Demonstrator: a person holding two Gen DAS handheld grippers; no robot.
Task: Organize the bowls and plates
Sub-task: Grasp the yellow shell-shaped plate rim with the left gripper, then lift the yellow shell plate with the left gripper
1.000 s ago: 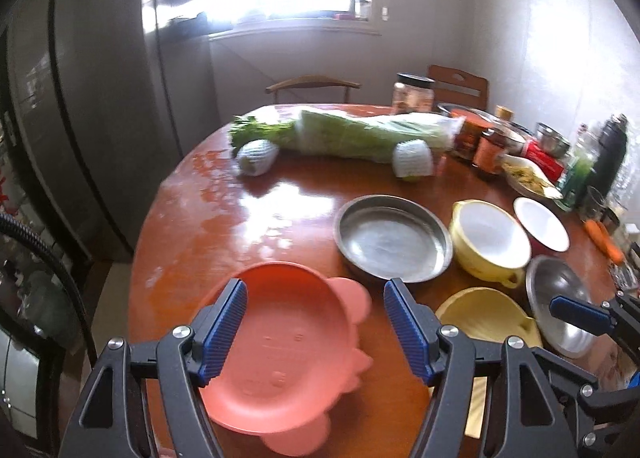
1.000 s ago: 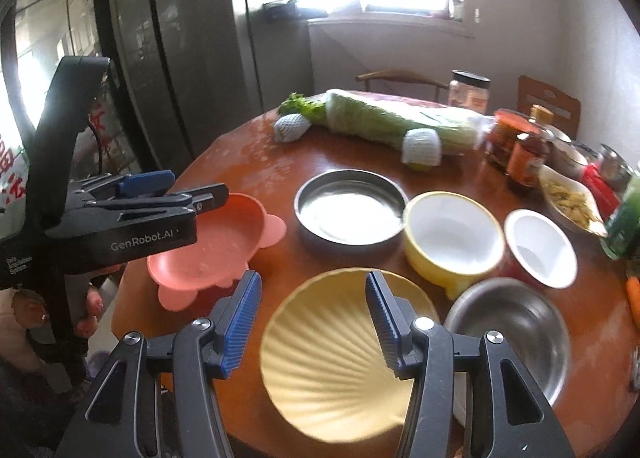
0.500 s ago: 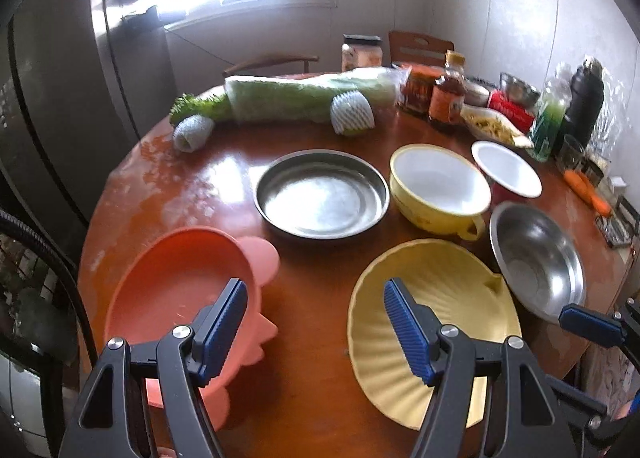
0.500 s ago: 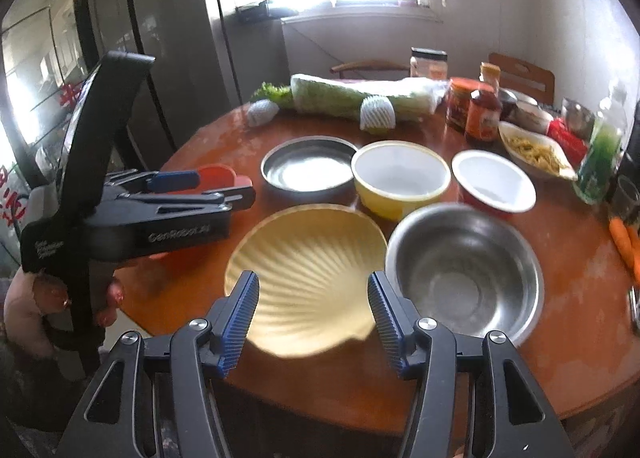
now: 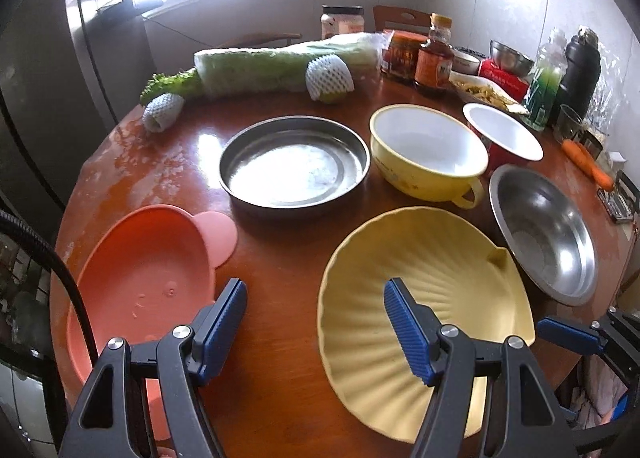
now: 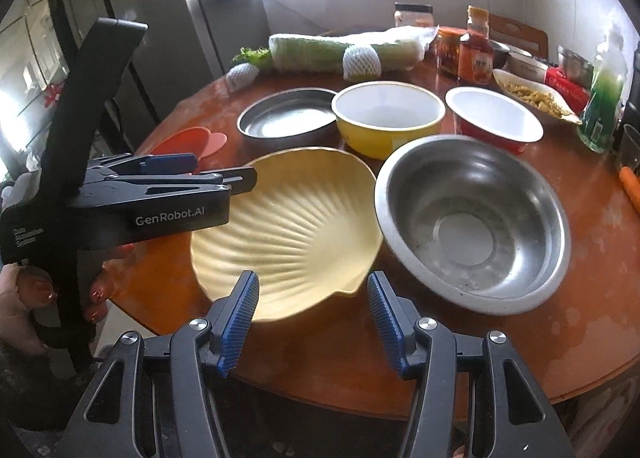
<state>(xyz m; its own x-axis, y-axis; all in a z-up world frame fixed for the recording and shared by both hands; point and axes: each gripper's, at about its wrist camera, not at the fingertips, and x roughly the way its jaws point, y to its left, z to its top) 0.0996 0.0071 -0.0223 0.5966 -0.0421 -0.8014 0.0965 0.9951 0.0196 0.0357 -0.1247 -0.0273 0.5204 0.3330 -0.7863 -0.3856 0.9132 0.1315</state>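
Observation:
On the round wooden table lie a yellow shell-shaped plate (image 5: pixel 420 290) (image 6: pixel 296 226), a pink bear-shaped plate (image 5: pixel 140 282) (image 6: pixel 188 140), a round steel pan (image 5: pixel 294 166) (image 6: pixel 286 118), a yellow bowl with a handle (image 5: pixel 428 154) (image 6: pixel 388 118), a red bowl with a white inside (image 5: pixel 502 130) (image 6: pixel 494 118) and a steel bowl (image 5: pixel 544 226) (image 6: pixel 472 214). My left gripper (image 5: pixel 316 318) is open and empty above the table's near edge, between the pink plate and the shell plate. My right gripper (image 6: pixel 312 314) is open and empty at the shell plate's near rim.
A wrapped cabbage (image 5: pixel 280 66), two foam-netted fruits (image 5: pixel 330 76), jars and sauce bottles (image 5: pixel 434 54), a dish of food (image 6: pixel 532 96), a green bottle (image 6: pixel 604 98), a black flask (image 5: pixel 580 70) and a carrot (image 5: pixel 586 162) crowd the table's far and right sides.
Both grippers have swung to the right along the table's near edge and stayed open. The left one left the pink plate; the shell plate and steel bowl now fill the right view.

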